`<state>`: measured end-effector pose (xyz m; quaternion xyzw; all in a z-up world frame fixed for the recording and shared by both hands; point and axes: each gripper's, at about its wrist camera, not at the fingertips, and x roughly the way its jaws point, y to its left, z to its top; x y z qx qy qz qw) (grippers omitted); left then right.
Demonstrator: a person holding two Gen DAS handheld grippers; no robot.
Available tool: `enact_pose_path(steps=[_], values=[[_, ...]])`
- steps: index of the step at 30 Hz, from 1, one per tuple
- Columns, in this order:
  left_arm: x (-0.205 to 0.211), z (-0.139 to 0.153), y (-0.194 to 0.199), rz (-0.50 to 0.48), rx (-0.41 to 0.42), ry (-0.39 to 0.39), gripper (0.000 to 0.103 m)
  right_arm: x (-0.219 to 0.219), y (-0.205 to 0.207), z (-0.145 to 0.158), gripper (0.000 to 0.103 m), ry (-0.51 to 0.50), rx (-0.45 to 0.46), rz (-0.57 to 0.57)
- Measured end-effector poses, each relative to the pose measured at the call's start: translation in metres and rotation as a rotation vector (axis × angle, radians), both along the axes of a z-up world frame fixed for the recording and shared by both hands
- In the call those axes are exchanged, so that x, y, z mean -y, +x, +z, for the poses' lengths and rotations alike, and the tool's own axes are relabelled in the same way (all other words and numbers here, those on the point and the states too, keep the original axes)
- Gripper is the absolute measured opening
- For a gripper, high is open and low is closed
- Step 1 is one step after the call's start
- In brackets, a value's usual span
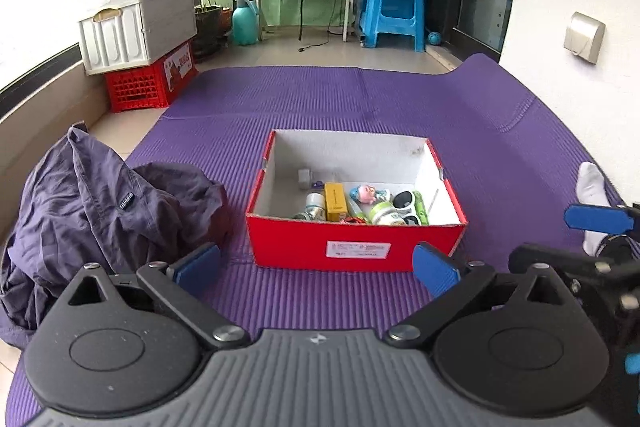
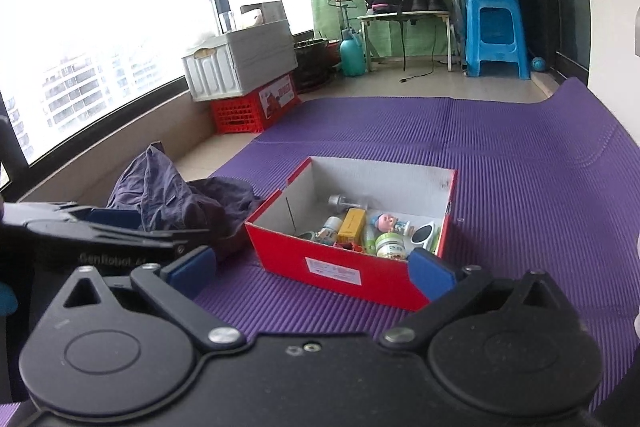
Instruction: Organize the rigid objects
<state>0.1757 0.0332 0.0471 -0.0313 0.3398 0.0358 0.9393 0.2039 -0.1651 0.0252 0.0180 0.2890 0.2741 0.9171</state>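
**Both tongs wide and empty**

Our left tongs point(image 1: 316, 265) and right tongs point(image 2: 310, 269) gape fully, gripping nothing, above the purple mat point(image 1: 360, 99). Just beyond stands the red box point(image 1: 356, 247), holding a yellow carton point(image 1: 335, 202), jar point(image 2: 390, 245), sunglasses point(image 1: 406, 205) and doll point(image 2: 386, 223).

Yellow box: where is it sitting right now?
The yellow box lies inside the red shoebox on the purple mat, near the front wall, between a small white bottle and the pink-faced figurine.
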Motion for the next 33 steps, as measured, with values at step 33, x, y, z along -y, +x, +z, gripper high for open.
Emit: enact_pose_path(steps=[33], values=[[0.014, -0.011, -0.025, -0.027, -0.028, -0.031, 0.103, 0.015, -0.026, -0.015, 0.103, 0.024, -0.052, -0.062]])
